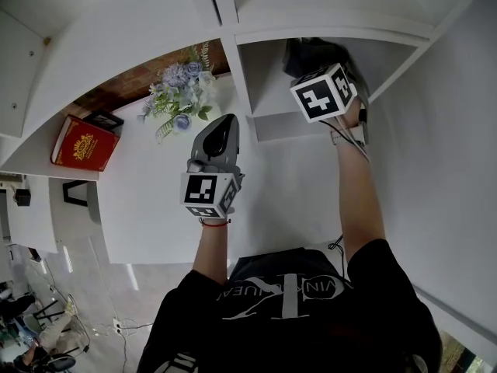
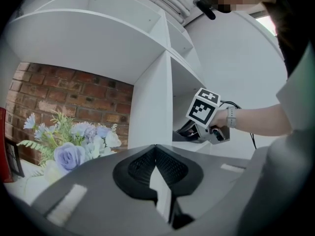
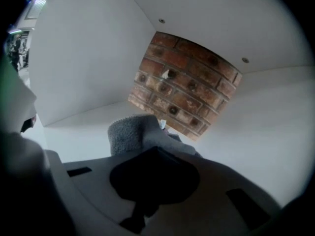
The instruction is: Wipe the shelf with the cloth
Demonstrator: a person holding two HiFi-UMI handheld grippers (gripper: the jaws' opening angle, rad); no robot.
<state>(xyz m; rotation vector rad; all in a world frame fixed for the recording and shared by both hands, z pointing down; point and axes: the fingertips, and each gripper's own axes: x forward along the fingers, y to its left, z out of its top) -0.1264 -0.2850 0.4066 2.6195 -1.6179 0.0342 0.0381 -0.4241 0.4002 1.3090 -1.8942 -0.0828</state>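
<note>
Right gripper (image 3: 153, 156) was clamped on the cloth (image 3: 129, 134), down on the shelf (image 3: 83, 129), short of its back edge. I thought wiping was under way; next I'd slide it toward the back, pressing down

White lettering across the person's black T-shirt (image 1: 311, 325) is too distorted to read with certainty. The red hardcover book (image 1: 84, 142) bears a gold emblem, but nothing on it is legible.

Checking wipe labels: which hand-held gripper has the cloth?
The right hand-held gripper: it reaches into the right-hand shelf compartment, jaws shut on the grey cloth. The left hand-held gripper is shut on nothing, outside that compartment, near the flowers.
</note>
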